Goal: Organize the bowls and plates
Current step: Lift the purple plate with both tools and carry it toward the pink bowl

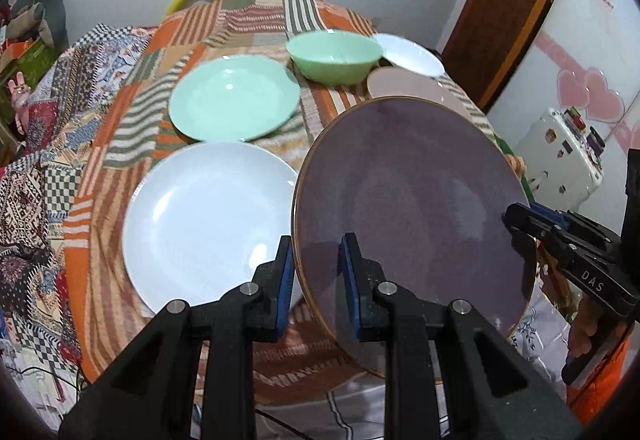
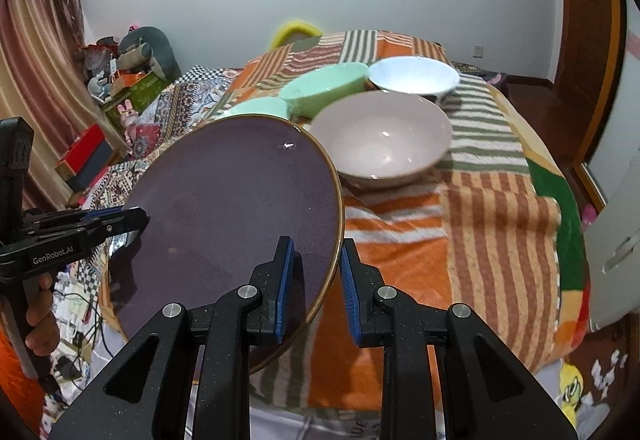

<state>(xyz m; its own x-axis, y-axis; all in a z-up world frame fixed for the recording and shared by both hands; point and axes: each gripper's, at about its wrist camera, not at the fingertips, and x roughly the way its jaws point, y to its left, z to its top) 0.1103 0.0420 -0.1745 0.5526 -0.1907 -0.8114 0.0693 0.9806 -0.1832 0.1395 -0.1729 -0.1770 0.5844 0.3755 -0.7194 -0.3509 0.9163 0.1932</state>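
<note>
Both tongs straddle one purple plate, held tilted above the counter: the left tongs have the plate's left rim between their blue pads, the right tongs its right rim. Whether either pair is pressing the rim or only bracketing it, I cannot tell. Beyond, on the patchwork cloth, sit a white plate, a mint plate, a green bowl, a pink bowl and a white bowl.
</note>
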